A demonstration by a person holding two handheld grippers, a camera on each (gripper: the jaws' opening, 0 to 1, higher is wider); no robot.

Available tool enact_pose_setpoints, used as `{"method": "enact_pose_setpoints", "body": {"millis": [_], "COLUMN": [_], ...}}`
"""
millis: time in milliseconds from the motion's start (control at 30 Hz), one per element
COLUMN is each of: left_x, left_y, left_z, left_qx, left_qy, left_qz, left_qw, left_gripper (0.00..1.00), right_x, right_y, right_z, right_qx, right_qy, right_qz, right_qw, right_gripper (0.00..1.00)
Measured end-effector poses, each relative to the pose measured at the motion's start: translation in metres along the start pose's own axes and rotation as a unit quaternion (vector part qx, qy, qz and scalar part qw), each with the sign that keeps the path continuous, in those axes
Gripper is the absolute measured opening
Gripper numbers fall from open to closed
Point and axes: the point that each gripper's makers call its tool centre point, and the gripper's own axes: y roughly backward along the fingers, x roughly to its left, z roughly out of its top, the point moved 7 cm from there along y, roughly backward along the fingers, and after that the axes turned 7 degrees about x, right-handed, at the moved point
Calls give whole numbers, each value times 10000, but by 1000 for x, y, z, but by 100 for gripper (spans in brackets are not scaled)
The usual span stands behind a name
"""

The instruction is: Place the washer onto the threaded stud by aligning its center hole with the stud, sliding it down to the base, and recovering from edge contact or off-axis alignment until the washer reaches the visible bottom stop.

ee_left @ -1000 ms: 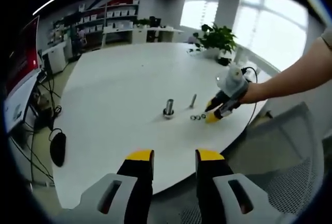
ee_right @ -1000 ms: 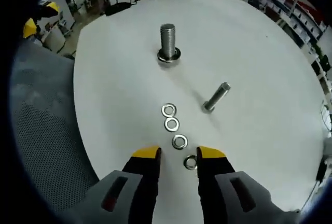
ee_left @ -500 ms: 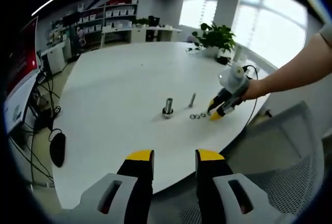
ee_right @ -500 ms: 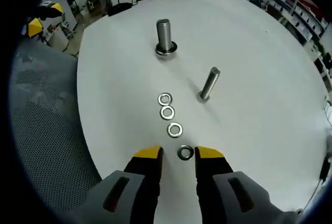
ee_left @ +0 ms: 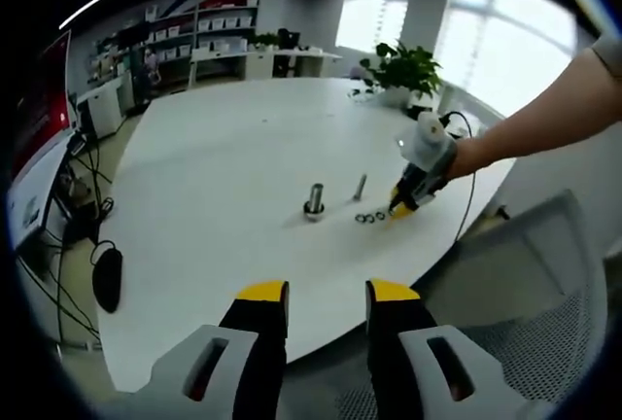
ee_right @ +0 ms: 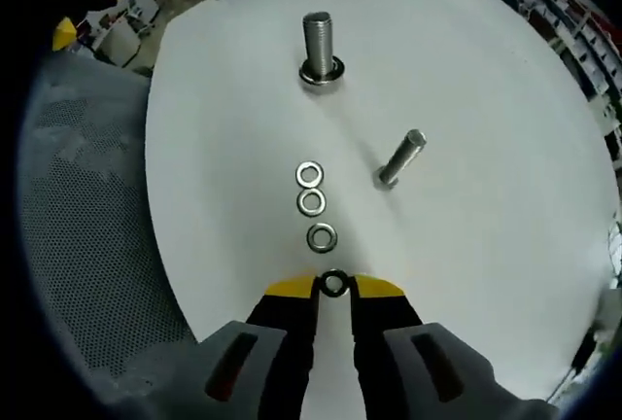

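Right gripper view: four washers (ee_right: 322, 238), two studs (ee_right: 318, 48).

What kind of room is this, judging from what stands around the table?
Probably an open-plan office or lab. A large round white table stands in the middle, white shelving with storage boxes lines the far wall, a leafy green potted plant sits by bright windows, and a grey mesh office chair is near.

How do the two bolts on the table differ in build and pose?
The thick stud is wider than the thin bolt. The thick stud has a washer-like ring at its base; the thin bolt has none visible. In the right gripper view the thick stud appears upright, the thin bolt slanted. Both are grey metal, standing on the white table.
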Motion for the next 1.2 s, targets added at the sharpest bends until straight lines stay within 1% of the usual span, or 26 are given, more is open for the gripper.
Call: {"method": "enact_pose_setpoints", "body": {"millis": [133,400,500,633,767,867,900,967,1067,1200], "left_x": [0,1,1,1,1,1,1,1,0,0], "left_y": [0,-1,-1,-1,0,0,0,0,0,0], "left_z": [0,0,0,-1,-1,0,0,-1,0,0], "left_qx": [18,30,28,52,41,12,6,39,44,36], "left_qy": [-9,-18,-21,-45,-38,-17,-11,-40,-55,-37], "left_qz": [7,21,19,33,58,48,39,46,39,50], "left_qw": [10000,10000,10000,10000,10000,10000,10000,10000,10000,10000], "left_gripper": [29,29,29,29,29,29,29,28,28,28], "right_x": [-1,-1,-1,0,-1,-2,-1,0,1,1], "right_y": [0,-2,-2,-1,-1,-1,0,-1,-1,0], "right_z": [3,5,8,9,8,5,4,2,1,1], "right_qx": [122,232,367,438,402,270,193,117,51,5], "right_qy": [-177,-171,-245,-318,-294,-364,-358,-269,-92,-116], "right_qz": [30,-77,-115,-119,-106,-48,41,99,77,49], "right_qw": [9998,9996,9990,9985,9987,9990,9992,9995,9999,9999], "right_gripper": [15,15,16,16,16,16,17,19,20,20]}}
